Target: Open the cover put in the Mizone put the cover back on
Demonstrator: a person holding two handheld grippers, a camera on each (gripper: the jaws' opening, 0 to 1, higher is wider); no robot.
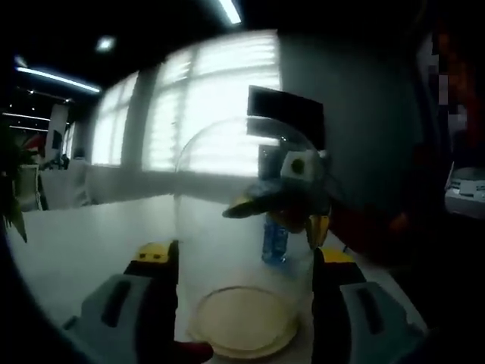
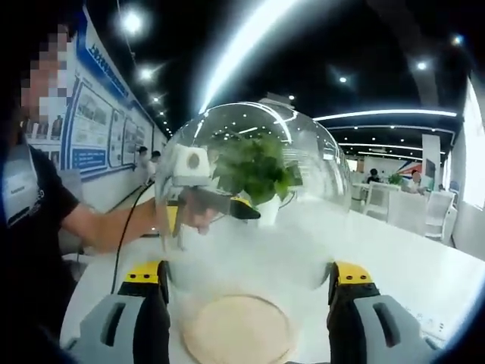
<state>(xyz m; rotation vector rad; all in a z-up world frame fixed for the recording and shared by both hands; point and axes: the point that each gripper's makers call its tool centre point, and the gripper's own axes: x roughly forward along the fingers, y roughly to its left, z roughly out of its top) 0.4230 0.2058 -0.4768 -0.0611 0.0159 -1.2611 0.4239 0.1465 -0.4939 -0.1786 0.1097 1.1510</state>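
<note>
The left gripper (image 1: pixel 244 256) has its jaws wide apart, one on each side of the cover (image 1: pixel 220 174), right against the glass. I cannot tell whether they press on it or only flank it. The right gripper (image 2: pixel 246 271) faces it from the far side of the table (image 1: pixel 83 243), with its jaws spread round the same cover. Again I cannot tell whether they grip.

The cover is a tall clear dome standing mid-table between the two grippers, over a round pale base (image 1: pixel 242 322). Whether its rim sits on the base or is just off it I cannot make out.

The bottle (image 1: pixel 274 243), small and blue, stands upright on the table. In the left gripper view it shows through the glass and seems to be beyond the cover, not under it, though this is hard to judge.

The cover looks rigid, smooth and breakable, probably slippery and fairly heavy for its thin wall. A hold low on the straight sides, from opposite sides, looks safest. The curved crown would likely slide out. It should come up level and clear of the base. The bottle looks light and slightly yielding, best taken round its middle.
</note>
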